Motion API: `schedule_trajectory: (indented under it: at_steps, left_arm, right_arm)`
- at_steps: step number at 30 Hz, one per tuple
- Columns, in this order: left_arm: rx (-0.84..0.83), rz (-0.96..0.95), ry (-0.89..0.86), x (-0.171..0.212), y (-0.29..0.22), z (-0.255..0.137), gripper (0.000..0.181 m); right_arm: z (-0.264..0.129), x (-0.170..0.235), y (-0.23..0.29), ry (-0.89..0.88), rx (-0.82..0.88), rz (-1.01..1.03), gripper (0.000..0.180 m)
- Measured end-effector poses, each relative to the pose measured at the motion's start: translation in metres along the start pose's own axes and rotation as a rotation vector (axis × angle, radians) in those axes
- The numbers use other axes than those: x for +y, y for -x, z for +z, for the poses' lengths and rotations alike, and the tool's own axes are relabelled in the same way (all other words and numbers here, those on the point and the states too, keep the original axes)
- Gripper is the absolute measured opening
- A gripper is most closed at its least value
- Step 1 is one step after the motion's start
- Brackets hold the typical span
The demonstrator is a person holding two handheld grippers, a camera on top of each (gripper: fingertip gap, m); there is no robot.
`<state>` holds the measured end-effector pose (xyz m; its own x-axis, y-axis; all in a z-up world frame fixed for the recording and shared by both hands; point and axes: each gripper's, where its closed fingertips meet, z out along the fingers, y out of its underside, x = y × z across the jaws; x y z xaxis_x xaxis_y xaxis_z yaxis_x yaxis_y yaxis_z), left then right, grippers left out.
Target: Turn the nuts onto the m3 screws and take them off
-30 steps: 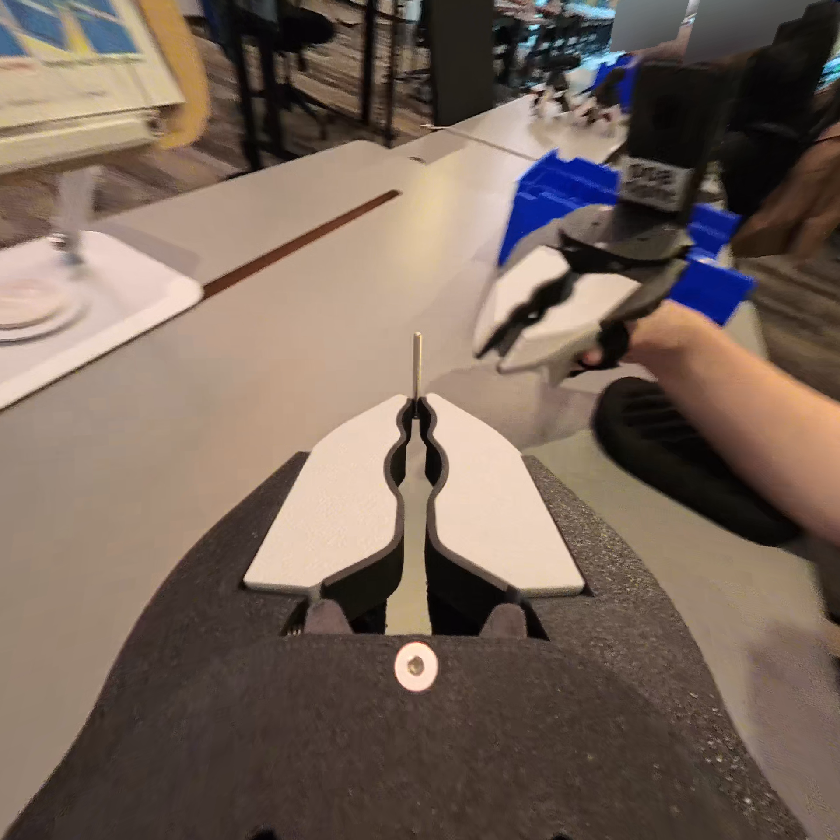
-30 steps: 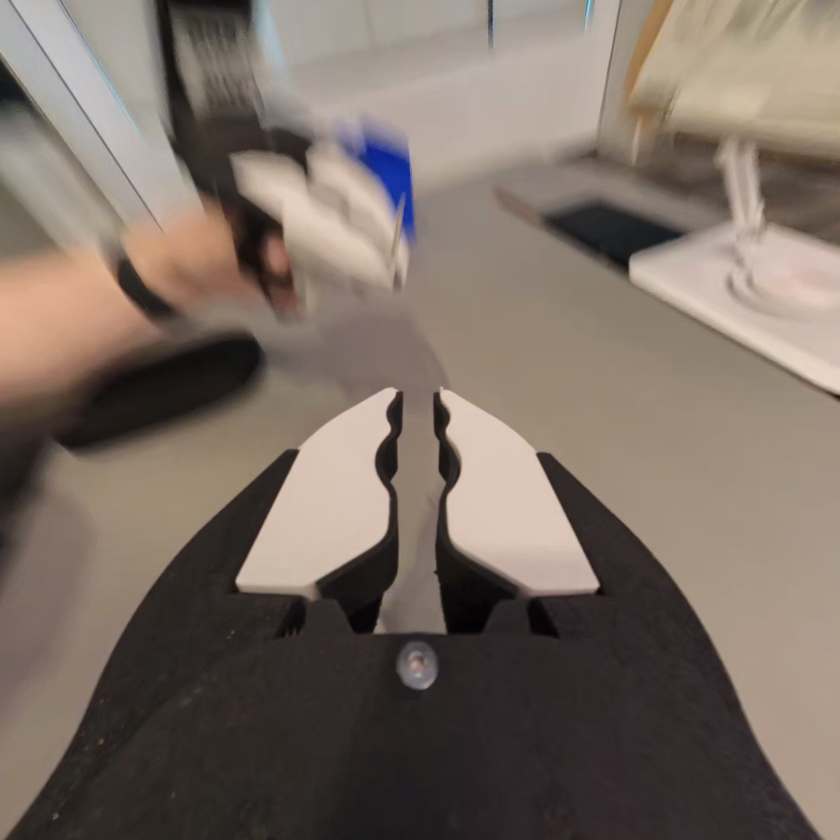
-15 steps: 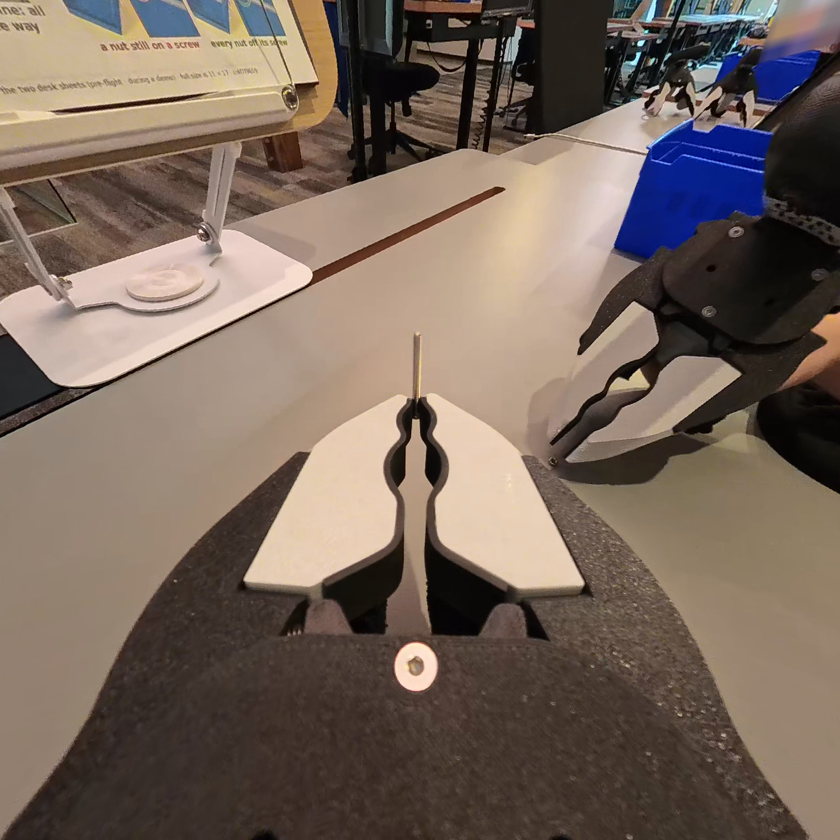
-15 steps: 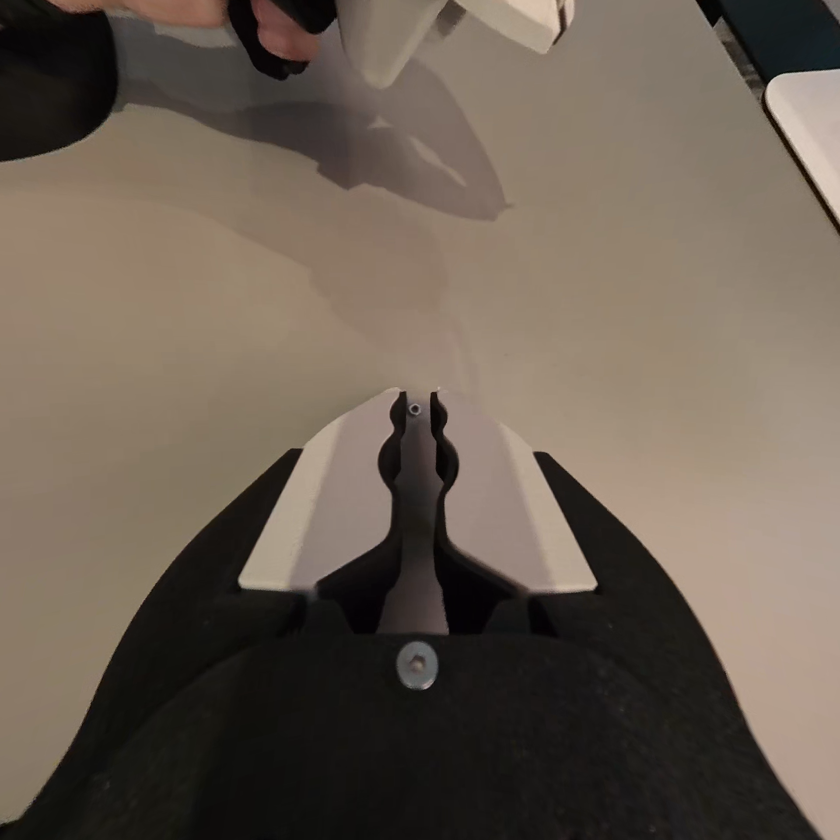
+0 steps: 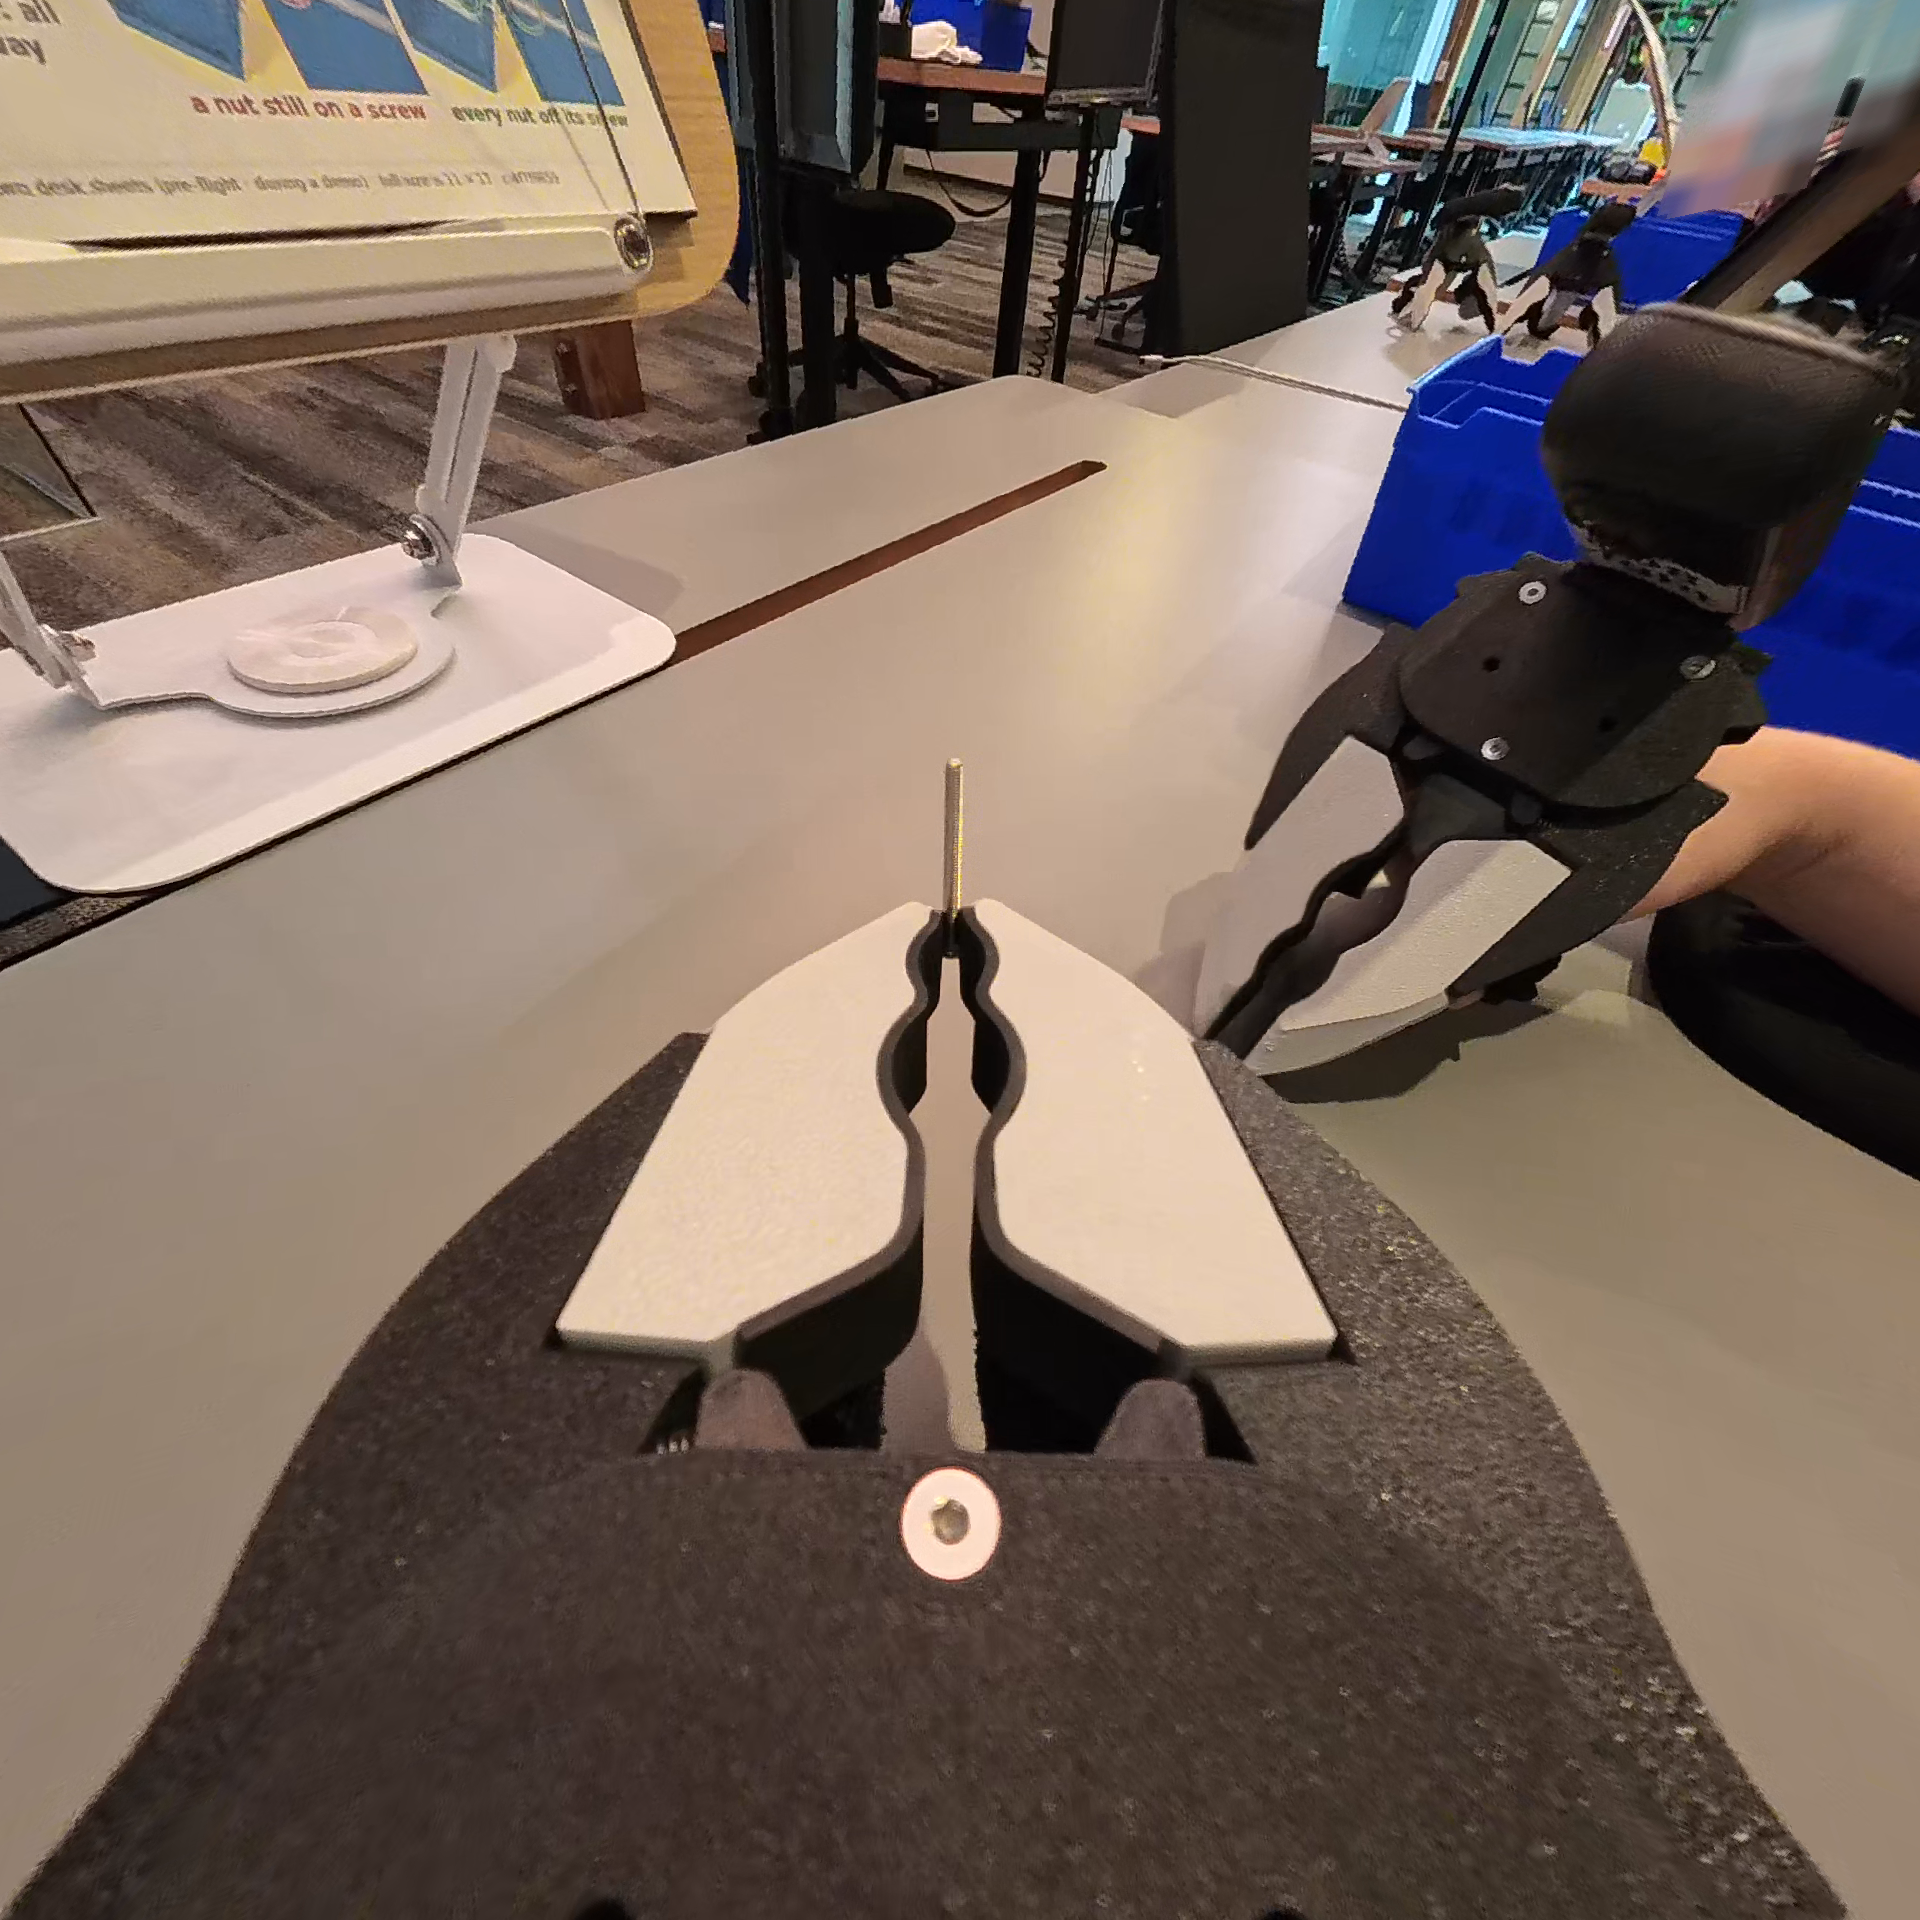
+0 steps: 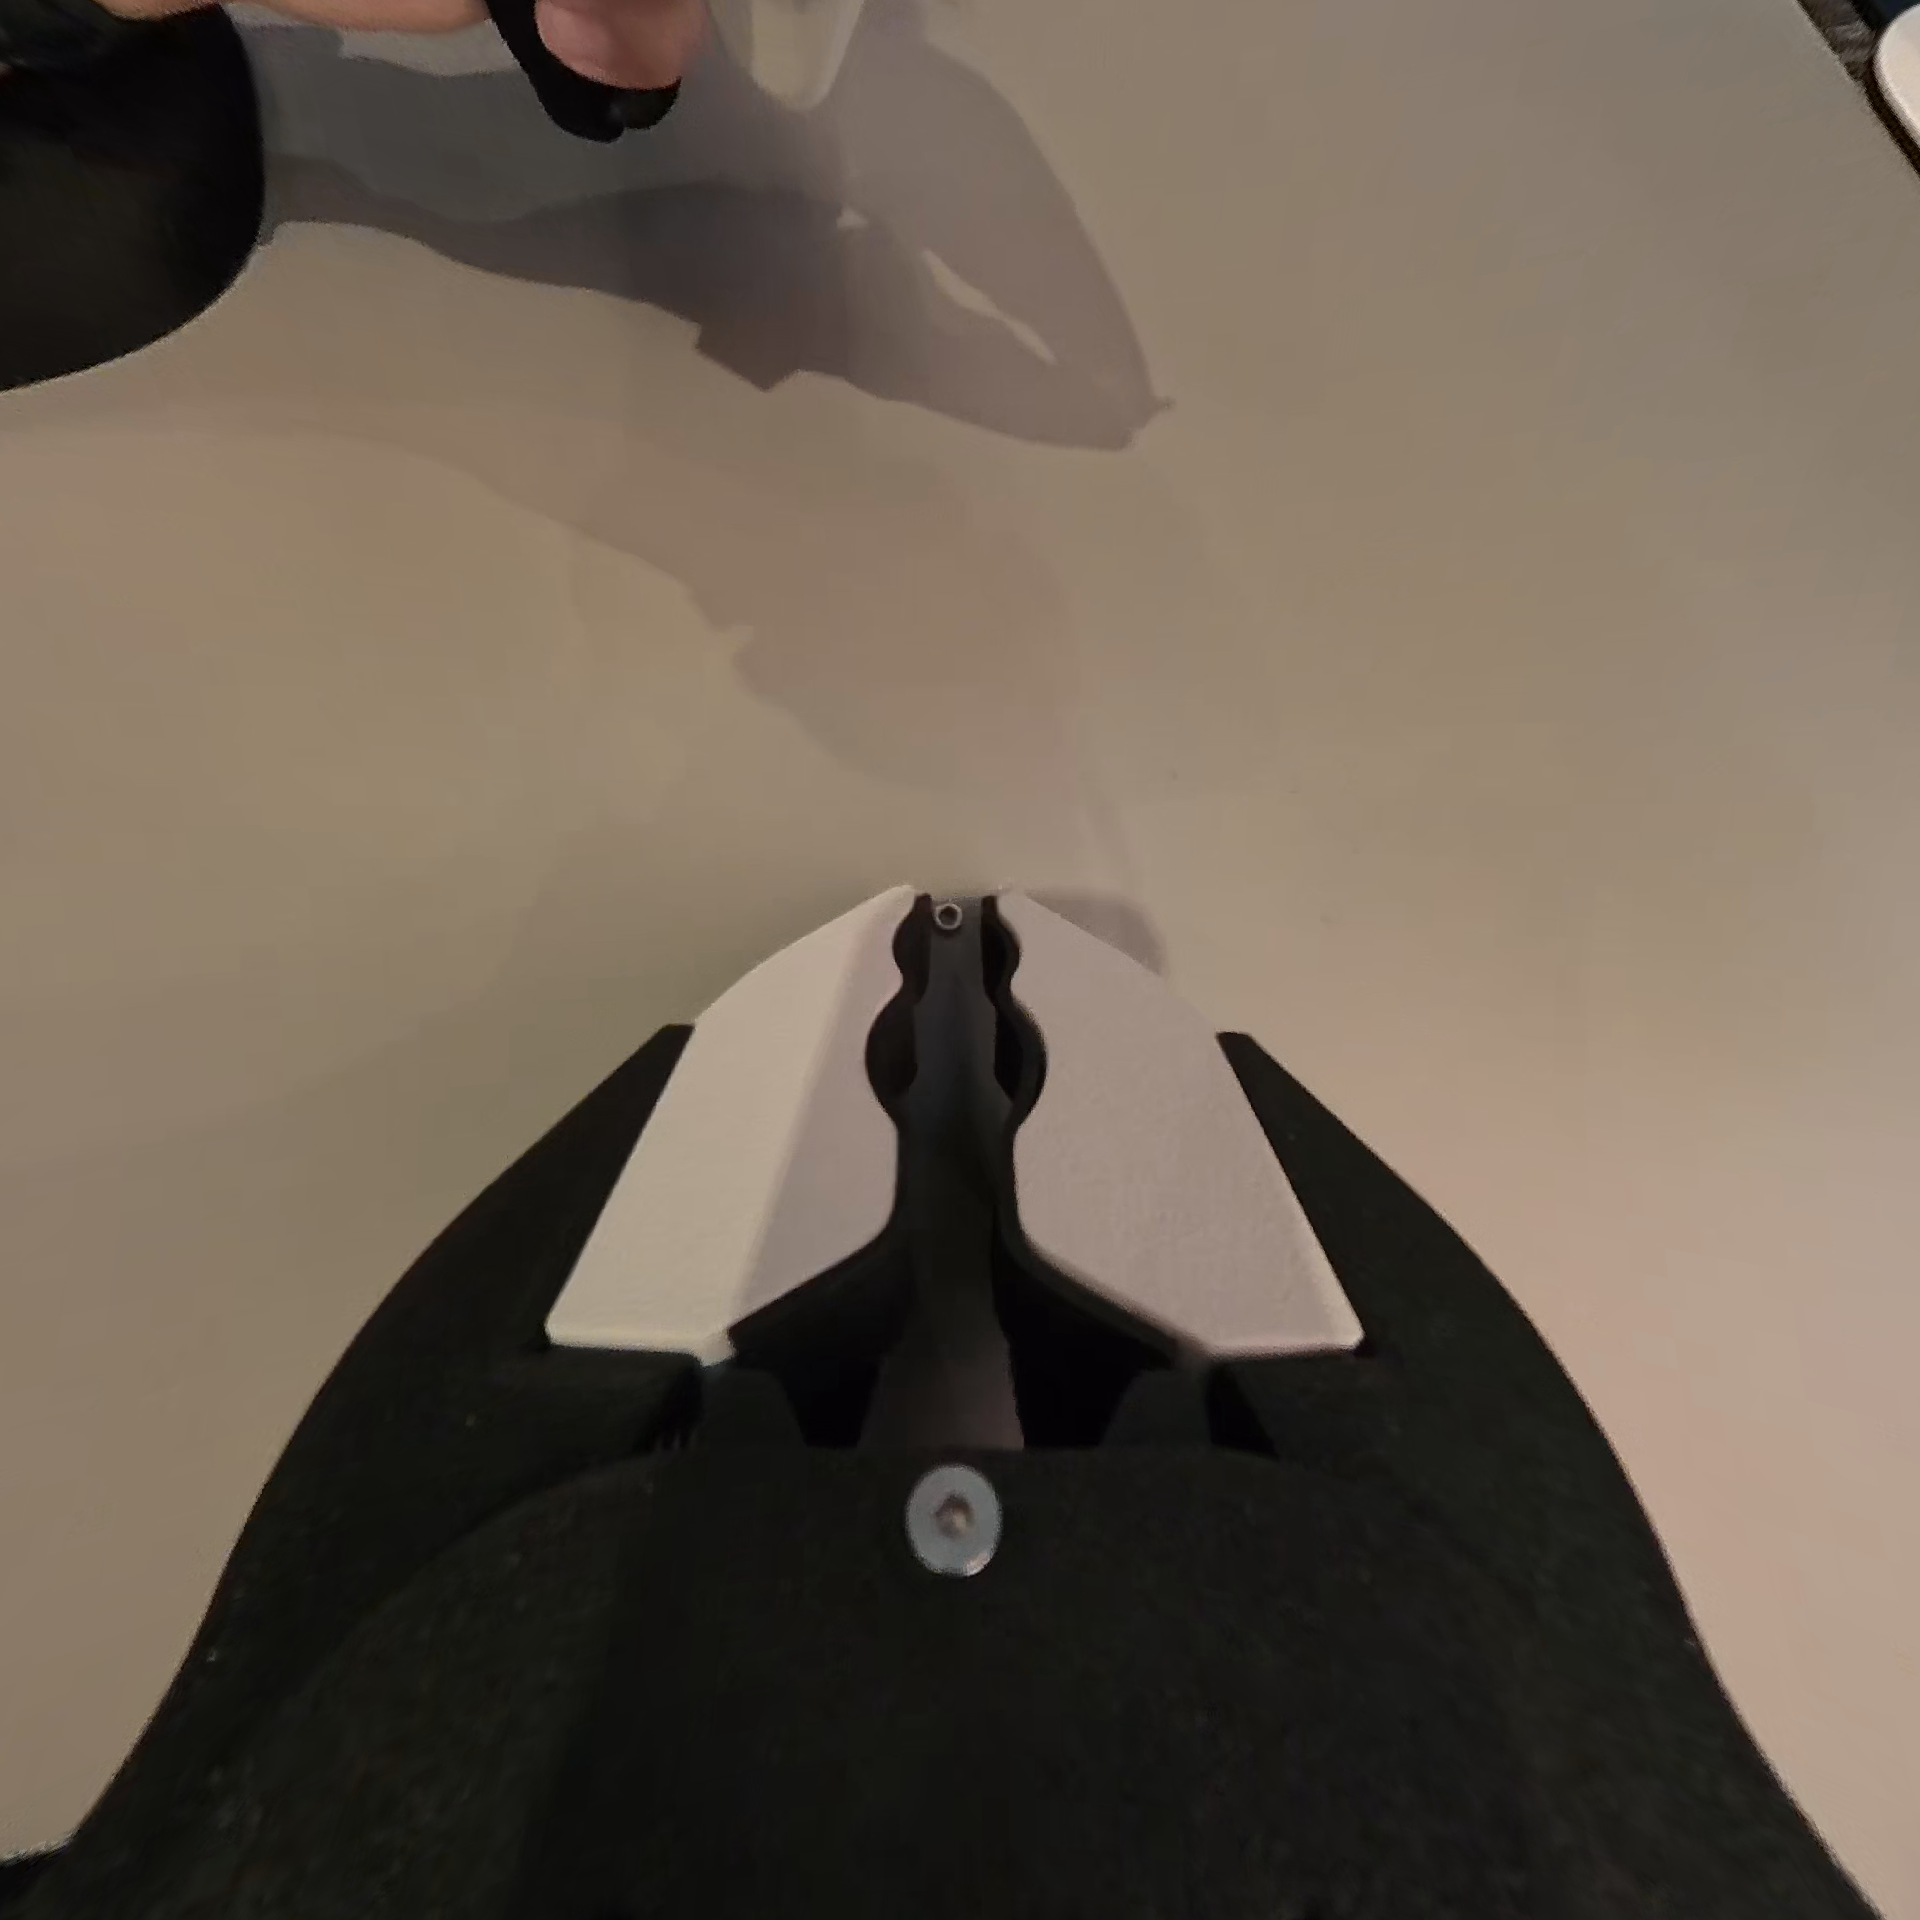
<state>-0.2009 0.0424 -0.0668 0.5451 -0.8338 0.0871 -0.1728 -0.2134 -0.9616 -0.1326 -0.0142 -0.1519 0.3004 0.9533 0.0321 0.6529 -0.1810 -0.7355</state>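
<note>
My left gripper is shut on a thin metal m3 screw. The bare shank sticks out straight past the fingertips, above the grey table. No nut shows on it. My right gripper points steeply down with its tips at the table. A small metal nut sits between the tips with its hole facing the camera, and the jaws stand close on either side of it. In the left wrist view the right gripper touches the table just right of my left fingers.
A white stand base carrying a printed board stands at the left. Blue bins stand at the back right. A person's forearm and a dark pad lie at the right. A dark groove runs across the table.
My right gripper swung from up near the screw tip down to the table and now rests there, tips down, with the nut between them. The left gripper and screw held still.
</note>
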Motion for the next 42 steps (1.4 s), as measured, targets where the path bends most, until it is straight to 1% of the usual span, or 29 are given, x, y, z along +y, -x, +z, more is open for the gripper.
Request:
schedule_trajectory:
  at_steps: [2,4,14,20,22,25,28,32,35,39,42]
  left_arm:
    - [0.004,-0.003,-0.012,-0.003,-0.001,-0.001,0.002]
    - [0.012,-0.007,-0.02,-0.006,-0.002,-0.002,0.002]
    - [0.017,0.001,-0.011,-0.004,-0.006,-0.001,0.002]
    - [0.044,0.034,0.004,-0.004,-0.01,-0.003,0.002]
    - [0.087,0.029,-0.004,-0.009,-0.015,-0.005,0.002]
    - [0.122,-0.007,-0.006,-0.02,-0.017,-0.007,0.002]
    - [0.149,-0.026,-0.01,-0.029,-0.021,-0.008,0.002]
    - [0.182,-0.044,0.003,-0.034,-0.029,-0.007,0.002]
    - [0.214,-0.095,0.021,-0.037,-0.036,-0.004,0.002]
    - [0.256,-0.047,0.091,-0.066,-0.051,-0.005,0.002]
    - [0.318,0.007,0.162,-0.091,-0.071,-0.009,0.002]
  right_arm:
    - [0.001,0.001,0.001,0.026,-0.002,-0.006,0.006]
    - [0.001,0.002,-0.001,0.044,0.009,-0.011,0.008]
    - [0.002,0.002,0.0,0.071,0.013,-0.021,0.006]
    - [0.0,0.001,0.003,0.045,0.004,-0.025,0.005]
    - [-0.006,-0.009,0.005,-0.011,-0.008,-0.011,0.005]
    - [-0.028,-0.035,0.0,-0.141,-0.019,0.031,0.005]
    - [-0.06,-0.069,-0.006,-0.287,-0.041,0.065,0.005]
    - [-0.1,-0.11,-0.01,-0.424,-0.147,0.059,0.005]
    - [-0.126,-0.137,-0.008,-0.519,-0.224,-0.002,0.005]
    - [-0.152,-0.153,-0.013,-0.602,-0.263,-0.018,0.005]
    - [-0.168,-0.152,-0.017,-0.65,-0.284,0.017,0.005]
